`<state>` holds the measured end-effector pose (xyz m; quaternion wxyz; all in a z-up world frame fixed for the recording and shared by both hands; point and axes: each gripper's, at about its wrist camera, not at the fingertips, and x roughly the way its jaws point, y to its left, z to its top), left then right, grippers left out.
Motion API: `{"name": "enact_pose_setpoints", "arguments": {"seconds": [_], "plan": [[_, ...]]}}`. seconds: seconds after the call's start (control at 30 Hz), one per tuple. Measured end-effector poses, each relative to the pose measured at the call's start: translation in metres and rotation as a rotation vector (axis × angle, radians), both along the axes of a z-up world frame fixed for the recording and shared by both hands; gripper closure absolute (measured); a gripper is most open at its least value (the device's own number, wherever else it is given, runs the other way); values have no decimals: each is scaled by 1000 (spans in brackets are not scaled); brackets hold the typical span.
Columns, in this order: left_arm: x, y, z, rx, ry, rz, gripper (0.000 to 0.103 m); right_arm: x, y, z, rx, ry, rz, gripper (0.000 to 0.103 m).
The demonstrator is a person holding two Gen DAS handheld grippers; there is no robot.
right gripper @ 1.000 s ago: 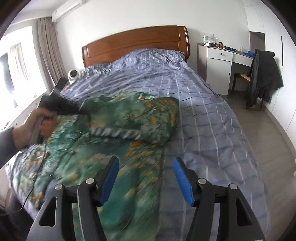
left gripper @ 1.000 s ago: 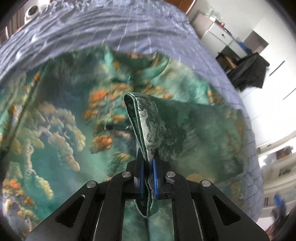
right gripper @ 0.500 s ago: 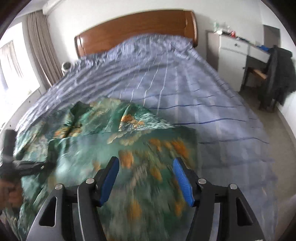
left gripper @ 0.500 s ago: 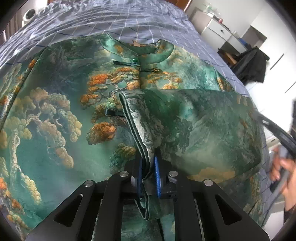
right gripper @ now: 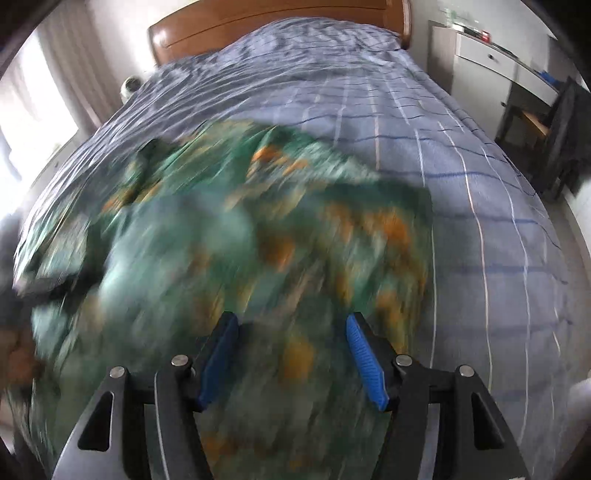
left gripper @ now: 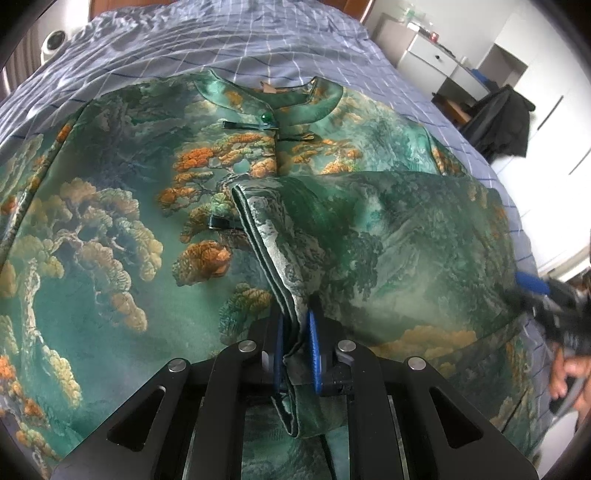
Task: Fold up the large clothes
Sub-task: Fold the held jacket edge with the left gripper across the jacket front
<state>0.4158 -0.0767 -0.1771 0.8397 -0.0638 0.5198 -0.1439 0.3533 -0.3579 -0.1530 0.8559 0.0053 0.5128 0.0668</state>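
Garment (left gripper: 110, 229), checked bedspread (left gripper: 258, 40), dark jacket (left gripper: 498, 122) beyond

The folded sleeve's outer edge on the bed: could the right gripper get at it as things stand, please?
Probably yes: the right gripper hangs open above the green printed garment, nothing lying between, though blur hides the exact edge.

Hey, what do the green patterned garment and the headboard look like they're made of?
The garment looks like satin or silk-like brocade: it has a soft sheen, a woven tree-and-mountain pattern and piped edges; the exact fibre can't be told. The headboard looks like varnished reddish-brown wood, smooth with a slight gloss.
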Motion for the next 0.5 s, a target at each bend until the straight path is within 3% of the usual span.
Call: {"name": "enact_pose_setpoints", "arguments": {"seconds": [0.17,0.27,0.33,0.4,0.5], "plan": [[-1,-6,0,33,-4,8,91,-8,9,-19,-38,75,13,40],[-2,-9,4,63,-17,15,85,3,11,-35,-45,83,-9,39],[-11,-6,12,77,-37,26,72,4,14,-35,-66,73,-23,39],[-25,1,20,72,-50,24,53,-4,18,-27,-94,43,-33,39],[-55,19,33,84,-78,16,34,-24,24,-13,-142,14,-30,39]]}}
